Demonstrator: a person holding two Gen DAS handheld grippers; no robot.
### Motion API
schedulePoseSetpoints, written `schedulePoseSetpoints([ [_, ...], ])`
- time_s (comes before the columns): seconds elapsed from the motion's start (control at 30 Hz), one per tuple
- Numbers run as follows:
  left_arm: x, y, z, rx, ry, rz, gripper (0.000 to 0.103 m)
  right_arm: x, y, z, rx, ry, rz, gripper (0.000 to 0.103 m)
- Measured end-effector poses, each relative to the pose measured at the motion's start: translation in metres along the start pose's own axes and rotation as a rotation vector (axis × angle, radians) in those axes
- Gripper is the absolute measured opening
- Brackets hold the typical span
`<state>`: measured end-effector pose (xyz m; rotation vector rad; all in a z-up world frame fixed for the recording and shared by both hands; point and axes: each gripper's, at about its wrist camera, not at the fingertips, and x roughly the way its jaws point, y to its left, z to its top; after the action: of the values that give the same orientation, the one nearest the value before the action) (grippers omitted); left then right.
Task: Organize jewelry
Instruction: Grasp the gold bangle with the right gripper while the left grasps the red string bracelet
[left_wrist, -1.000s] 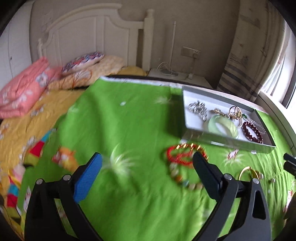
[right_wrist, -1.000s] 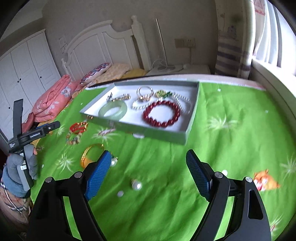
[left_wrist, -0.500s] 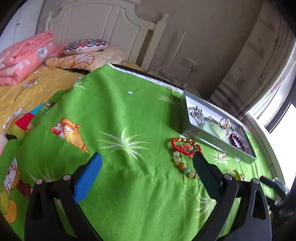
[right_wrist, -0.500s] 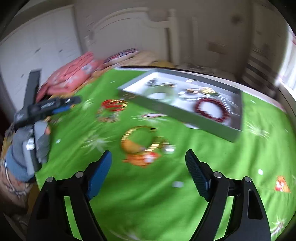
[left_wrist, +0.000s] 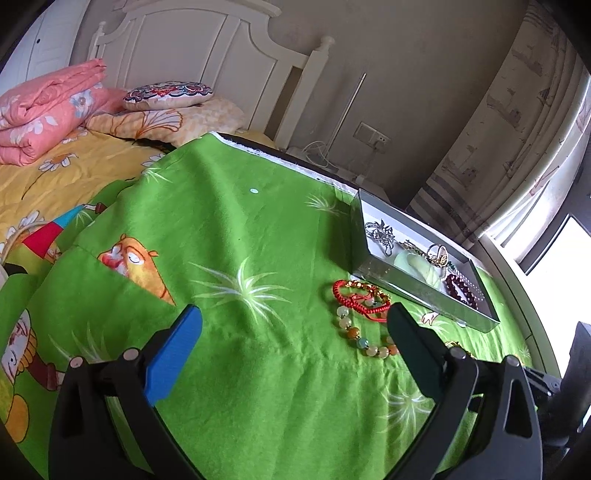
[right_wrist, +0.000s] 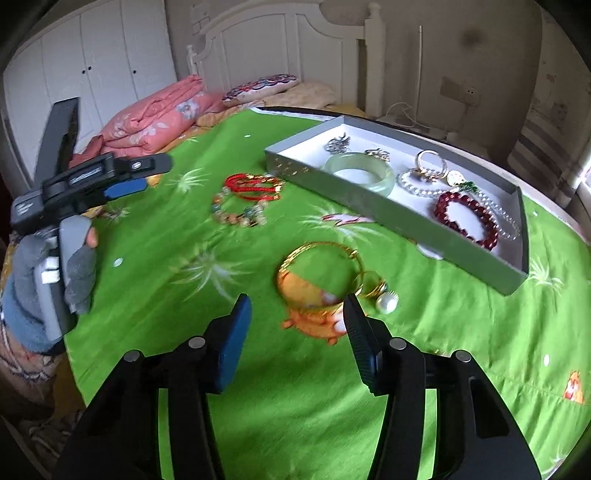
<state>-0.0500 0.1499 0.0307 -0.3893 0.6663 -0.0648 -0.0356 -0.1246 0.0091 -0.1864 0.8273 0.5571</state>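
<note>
A grey tray (right_wrist: 369, 205) (left_wrist: 413, 286) on the green cloth holds a jade bangle (right_wrist: 360, 173), a dark red bead bracelet (right_wrist: 466, 220), a pearl strand and silver pieces. Outside it lie a red cord bracelet (right_wrist: 253, 187) (left_wrist: 360, 297), a pale bead bracelet (right_wrist: 238, 215) (left_wrist: 364, 338), a gold bangle (right_wrist: 319, 275) and a pearl earring (right_wrist: 386, 302). My right gripper (right_wrist: 297, 328) is open and empty, just short of the gold bangle. My left gripper (left_wrist: 293, 341) is open and empty, with the bead bracelet by its right finger; it also shows in the right wrist view (right_wrist: 122, 181).
The green cloth (left_wrist: 240, 258) covers a bed with a yellow sheet (left_wrist: 40, 184), a pink folded quilt (left_wrist: 44, 110) and pillows by the white headboard (left_wrist: 207, 62). A curtain and window (left_wrist: 546, 206) are on the right. White wardrobes (right_wrist: 92, 74) stand at the back left.
The right gripper swung left and lowered toward the gold bangle, its jaws narrowing somewhat. The left gripper drew back and lower, away from the tray; the bracelets now lie by its right finger.
</note>
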Motion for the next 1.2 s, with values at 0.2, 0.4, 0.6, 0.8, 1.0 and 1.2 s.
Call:
schedulePoseSetpoints([
  [0.2, -0.002, 0.000, -0.001, 0.001, -0.005, -0.017, 0.100, 0.013, -0.013, 0.021, -0.002, 0.006, -0.108, 0.041],
  [0.4, -0.002, 0.000, -0.002, 0.001, -0.006, -0.021, 0.100, 0.033, -0.020, 0.035, -0.063, 0.080, -0.175, 0.031],
  [0.6, -0.002, 0.000, -0.002, 0.005, -0.003, -0.024, 0.100, 0.047, -0.014, 0.038, -0.109, 0.143, -0.122, 0.019],
  [0.8, 0.002, -0.006, -0.003, 0.038, 0.017, -0.039, 0.100, 0.030, -0.003, 0.025, -0.144, 0.074, -0.125, 0.010],
  [1.0, 0.008, -0.019, -0.005, 0.118, 0.070, -0.050, 0.099, -0.005, -0.002, 0.011, -0.115, -0.023, -0.131, 0.010],
  [1.2, 0.021, -0.044, -0.007, 0.230, 0.136, -0.012, 0.093, -0.022, -0.024, -0.002, -0.029, -0.058, -0.108, 0.010],
])
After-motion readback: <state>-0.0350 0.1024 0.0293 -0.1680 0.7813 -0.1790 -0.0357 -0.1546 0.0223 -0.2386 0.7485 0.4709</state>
